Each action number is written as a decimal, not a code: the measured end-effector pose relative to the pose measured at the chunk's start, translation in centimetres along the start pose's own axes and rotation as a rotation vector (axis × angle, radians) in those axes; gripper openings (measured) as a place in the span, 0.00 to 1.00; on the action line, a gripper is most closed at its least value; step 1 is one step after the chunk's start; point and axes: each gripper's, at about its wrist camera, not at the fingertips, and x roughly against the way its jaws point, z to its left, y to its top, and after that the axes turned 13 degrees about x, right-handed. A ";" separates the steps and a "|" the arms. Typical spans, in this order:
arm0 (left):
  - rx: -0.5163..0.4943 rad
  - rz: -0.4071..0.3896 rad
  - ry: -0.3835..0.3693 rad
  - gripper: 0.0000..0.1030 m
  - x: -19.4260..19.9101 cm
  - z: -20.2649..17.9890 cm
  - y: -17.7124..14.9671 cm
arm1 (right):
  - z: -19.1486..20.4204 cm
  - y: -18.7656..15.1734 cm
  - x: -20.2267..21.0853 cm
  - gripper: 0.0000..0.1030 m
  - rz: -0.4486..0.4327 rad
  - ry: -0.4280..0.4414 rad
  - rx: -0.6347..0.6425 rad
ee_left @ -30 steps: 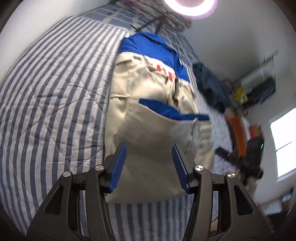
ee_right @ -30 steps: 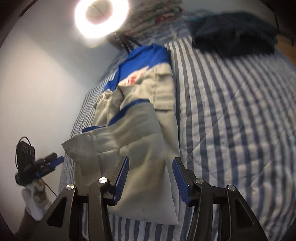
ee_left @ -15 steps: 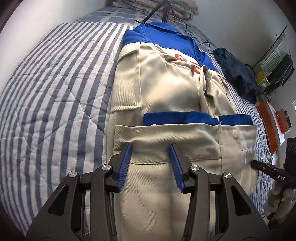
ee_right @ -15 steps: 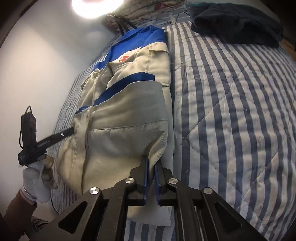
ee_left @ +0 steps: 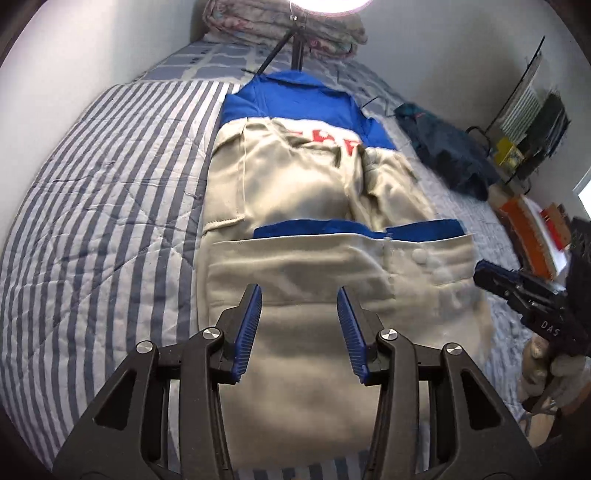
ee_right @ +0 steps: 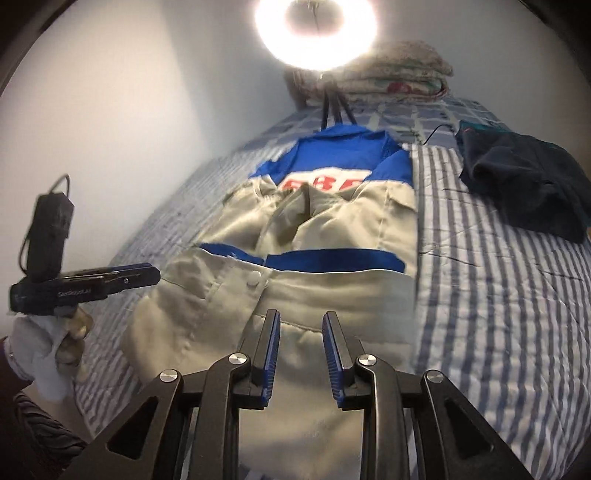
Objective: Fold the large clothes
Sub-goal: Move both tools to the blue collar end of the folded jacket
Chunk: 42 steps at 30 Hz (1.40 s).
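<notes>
A beige and blue work jacket (ee_left: 303,206) with red lettering lies on the striped bed, its lower part folded up over the middle; it also shows in the right wrist view (ee_right: 314,243). My left gripper (ee_left: 300,291) is open, hovering over the folded beige hem near the left side. My right gripper (ee_right: 301,317) is open with a narrow gap, over the hem on the right side. The right gripper shows in the left wrist view (ee_left: 517,291), and the left gripper in the right wrist view (ee_right: 110,278), both beside the jacket.
The blue-and-white striped quilt (ee_left: 103,206) covers the bed. A dark folded garment (ee_right: 524,181) lies on the right. A ring light (ee_right: 317,33) on a tripod and folded blankets (ee_right: 391,77) stand at the head. Shelves and boxes (ee_left: 532,147) are beyond the bed's right edge.
The right gripper was shut on the jacket's hem half a second ago and has let it go. The folded hem now lies flat. Both grippers have drawn back slightly.
</notes>
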 end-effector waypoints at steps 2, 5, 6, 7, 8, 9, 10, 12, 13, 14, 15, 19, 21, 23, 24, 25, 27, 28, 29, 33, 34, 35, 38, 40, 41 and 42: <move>0.006 0.002 0.035 0.44 -1.4 0.2 0.4 | -0.4 0.3 -1.2 0.24 0.017 -0.029 -0.015; 0.007 0.031 0.050 0.46 -3.5 1.1 0.7 | -1.4 0.2 -3.2 0.24 0.058 -0.044 -0.044; 0.000 0.029 0.042 0.48 -3.8 1.3 0.7 | -1.7 0.0 -4.0 0.22 0.087 -0.058 -0.035; -0.008 0.028 0.033 0.50 -4.0 1.5 0.8 | -1.7 -0.4 -4.4 0.20 0.106 -0.066 -0.022; -0.006 0.034 0.026 0.51 -4.3 1.6 0.9 | -1.6 -0.7 -4.9 0.20 0.122 -0.069 -0.005; 0.002 0.036 0.018 0.51 -4.4 1.8 0.9 | -1.5 -0.9 -5.2 0.20 0.124 -0.075 0.007; 0.008 0.037 0.018 0.51 -4.6 1.8 0.9 | -1.5 -1.0 -5.3 0.20 0.121 -0.080 0.007; 0.007 0.036 0.027 0.51 -4.5 1.6 1.0 | -1.7 -0.8 -5.3 0.20 0.129 -0.076 -0.005; 0.015 0.034 0.027 0.51 -4.3 1.6 1.1 | -1.7 -0.6 -5.2 0.21 0.136 -0.071 -0.009; 0.027 0.037 0.022 0.51 -4.0 1.6 1.2 | -1.9 -0.4 -4.8 0.20 0.141 -0.064 -0.019; 0.040 0.039 0.016 0.51 -3.6 1.6 1.4 | -1.9 -0.2 -4.2 0.21 0.137 -0.063 -0.028; 0.087 0.009 -0.024 0.51 -0.6 1.9 2.4 | -2.1 0.5 -1.1 0.25 0.082 -0.070 -0.039; 0.078 -0.012 -0.046 0.51 1.1 1.8 3.1 | -2.6 0.7 1.2 0.27 0.039 -0.064 -0.061; 0.054 -0.039 -0.052 0.51 2.9 1.7 4.5 | -3.0 1.1 2.7 0.30 0.016 -0.069 -0.065; 0.052 -0.046 -0.051 0.51 3.3 1.7 5.1 | -3.3 1.3 3.4 0.30 0.008 -0.072 -0.064; 0.055 -0.056 -0.055 0.51 4.1 1.9 6.1 | -3.7 1.7 4.1 0.31 0.000 -0.071 -0.061; 0.074 -0.065 -0.068 0.55 4.8 2.1 8.1 | -4.3 2.9 5.3 0.39 -0.012 -0.062 -0.036; 0.093 -0.064 -0.086 0.63 5.2 2.4 9.3 | -4.7 3.5 5.6 0.43 -0.018 -0.069 -0.020; 0.117 -0.063 -0.105 0.66 5.3 2.7 10.6 | -5.0 4.3 6.0 0.44 -0.026 -0.081 0.001; 0.159 -0.056 -0.149 0.66 4.6 3.5 14.4 | -7.5 7.2 6.0 0.55 -0.055 -0.061 0.018; 0.159 -0.051 -0.157 0.66 3.9 3.5 15.4 | -8.1 7.8 5.7 0.57 -0.060 -0.054 0.013; 0.155 -0.044 -0.158 0.66 3.0 3.5 16.4 | -8.8 8.4 5.3 0.57 -0.064 -0.051 0.008; 0.140 -0.035 -0.148 0.66 0.6 3.4 18.4 | -11.3 10.4 3.1 0.57 -0.063 -0.054 0.009; 0.125 -0.019 -0.141 0.66 -1.8 3.5 20.3 | -13.0 11.6 1.1 0.57 -0.060 -0.054 0.012; 0.114 -0.018 -0.125 0.66 -3.1 3.6 21.2 | -13.7 12.1 0.1 0.57 -0.056 -0.053 0.012; 0.102 -0.016 -0.110 0.66 -4.3 3.6 22.0 | -14.6 12.8 -1.1 0.57 -0.051 -0.054 0.012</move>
